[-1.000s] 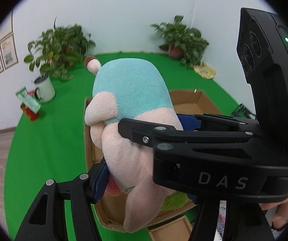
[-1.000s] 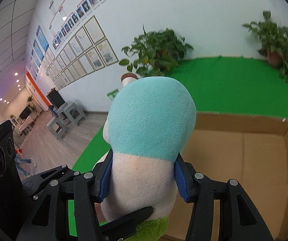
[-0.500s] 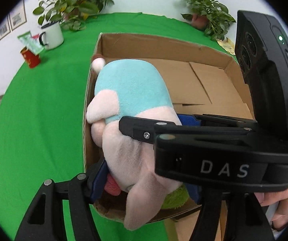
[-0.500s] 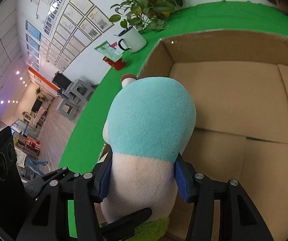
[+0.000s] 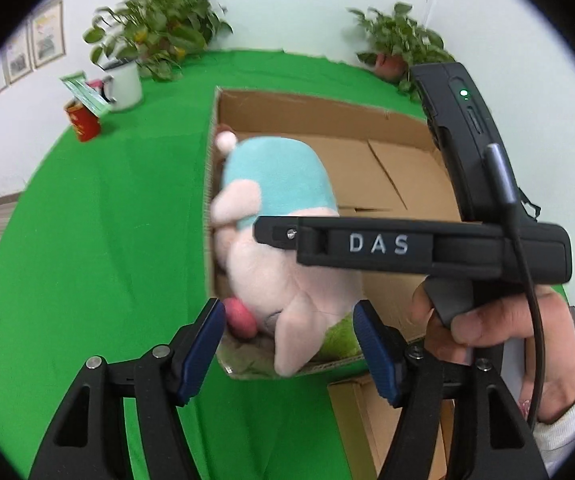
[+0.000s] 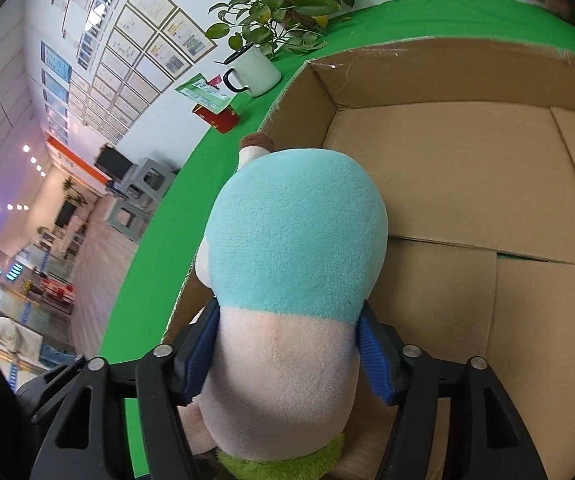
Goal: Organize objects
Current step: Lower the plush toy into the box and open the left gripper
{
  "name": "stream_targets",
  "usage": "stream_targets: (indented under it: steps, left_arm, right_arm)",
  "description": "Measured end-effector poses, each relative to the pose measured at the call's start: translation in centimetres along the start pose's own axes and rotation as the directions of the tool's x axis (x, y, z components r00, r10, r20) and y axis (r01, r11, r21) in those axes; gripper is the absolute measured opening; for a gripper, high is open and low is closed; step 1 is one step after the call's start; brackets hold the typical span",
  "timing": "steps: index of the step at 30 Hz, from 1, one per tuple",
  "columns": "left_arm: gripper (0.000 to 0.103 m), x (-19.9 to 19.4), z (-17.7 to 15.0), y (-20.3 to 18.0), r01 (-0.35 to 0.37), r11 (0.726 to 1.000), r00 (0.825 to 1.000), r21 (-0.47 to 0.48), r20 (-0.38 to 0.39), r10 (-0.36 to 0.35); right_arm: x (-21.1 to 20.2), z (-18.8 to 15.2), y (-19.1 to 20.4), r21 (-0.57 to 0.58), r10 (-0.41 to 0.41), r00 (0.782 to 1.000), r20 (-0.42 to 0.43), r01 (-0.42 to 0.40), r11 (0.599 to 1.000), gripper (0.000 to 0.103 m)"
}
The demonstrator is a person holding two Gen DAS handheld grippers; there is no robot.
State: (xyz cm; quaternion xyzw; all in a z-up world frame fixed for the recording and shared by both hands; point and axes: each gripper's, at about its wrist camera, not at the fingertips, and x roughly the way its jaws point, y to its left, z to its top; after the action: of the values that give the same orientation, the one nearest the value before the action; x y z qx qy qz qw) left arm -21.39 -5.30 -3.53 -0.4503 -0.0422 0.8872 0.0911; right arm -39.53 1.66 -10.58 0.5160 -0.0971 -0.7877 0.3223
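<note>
Plush toy (image 6: 295,280) pink and teal, over near-left corner of cardboard box (image 6: 487,184) | right gripper (image 6: 287,344) clamped on its body | left gripper (image 5: 287,344) spread wide, holding nothing | judged: placement nearly done, release outstanding; box otherwise bare.

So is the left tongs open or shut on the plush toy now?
Open: the left tongs stand spread, their blue pads clear of the plush toy, which the right tongs clamp.
</note>
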Motion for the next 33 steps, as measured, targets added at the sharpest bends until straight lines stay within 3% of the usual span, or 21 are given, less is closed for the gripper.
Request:
stream_targets:
  steps: [3, 4, 9, 12, 14, 16, 19, 23, 27, 29, 31, 33]
  left_arm:
    - [0.067, -2.4, -0.6, 0.0, -0.02, 1.0, 0.998, 0.018, 0.066, 0.019]
    - [0.067, -3.5, -0.8, -0.1, -0.019, 1.0, 0.995, 0.019, 0.095, 0.017]
    - [0.068, -7.1, -2.0, -1.0, -0.042, 0.998, 0.981, 0.049, 0.189, 0.032]
    - [0.08, -8.3, -2.9, -2.1, -0.043, 0.997, 0.969, 0.07, 0.245, 0.025]
    - [0.081, -8.2, -3.1, -2.4, -0.03, 0.997, 0.966, 0.065, 0.259, 0.013]
    - [0.081, -7.4, -2.8, -2.6, -0.01, 0.999, 0.971, 0.049, 0.238, -0.001]
    - [0.081, -5.5, -1.7, -3.5, 0.014, 0.999, 0.977, 0.052, 0.213, -0.024]
    - [0.081, -3.1, 0.1, -4.6, 0.024, 0.999, 0.983, 0.035, 0.183, -0.03]
    - [0.081, 0.3, 1.3, -5.9, -0.067, 0.996, 0.988, 0.059, 0.143, 0.058]
    - [0.08, 2.6, 1.4, -6.1, -0.158, 0.985, 0.984, 0.07, 0.091, 0.152]
    - [0.079, 4.4, 1.2, -5.7, -0.227, 0.971, 0.974, 0.069, 0.031, 0.225]
    - [0.073, 5.4, 0.8, -5.2, -0.237, 0.969, 0.972, 0.064, 0.005, 0.237]
  right_arm:
    - [-3.0, -0.6, 1.0, -0.01, -0.034, 0.998, 0.061, 0.034, 0.999, 0.086]
    - [-4.5, -0.7, 1.6, -0.006, -0.034, 0.993, 0.109, 0.035, 0.999, 0.1]
    - [-11.1, -2.2, 3.1, -0.003, -0.056, 0.969, 0.242, 0.058, 0.998, 0.103]
    - [-15.7, -4.9, 3.2, 0.031, -0.085, 0.946, 0.313, 0.079, 0.996, 0.103]
    - [-18.7, -6.9, 2.7, 0.081, -0.134, 0.931, 0.339, 0.113, 0.99, 0.103]
    - [-20.8, -8.7, 2.3, 0.097, -0.178, 0.92, 0.35, 0.153, 0.983, 0.103]
    - [-23.9, -12.3, 2.6, 0.087, -0.275, 0.881, 0.384, 0.262, 0.961, 0.103]
    - [-27.3, -17.3, 2.8, 0.057, -0.346, 0.842, 0.413, 0.355, 0.933, 0.103]
    - [-30.5, -23.0, 2.5, 0.058, -0.404, 0.804, 0.437, 0.423, 0.904, 0.103]
    - [-31.4, -25.1, 2.2, 0.064, -0.428, 0.787, 0.444, 0.448, 0.892, 0.103]
    - [-31.9, -26.5, 1.9, 0.068, -0.435, 0.782, 0.447, 0.455, 0.888, 0.103]
    - [-32.1, -27.1, 1.8, 0.069, -0.44, 0.775, 0.455, 0.461, 0.884, 0.103]
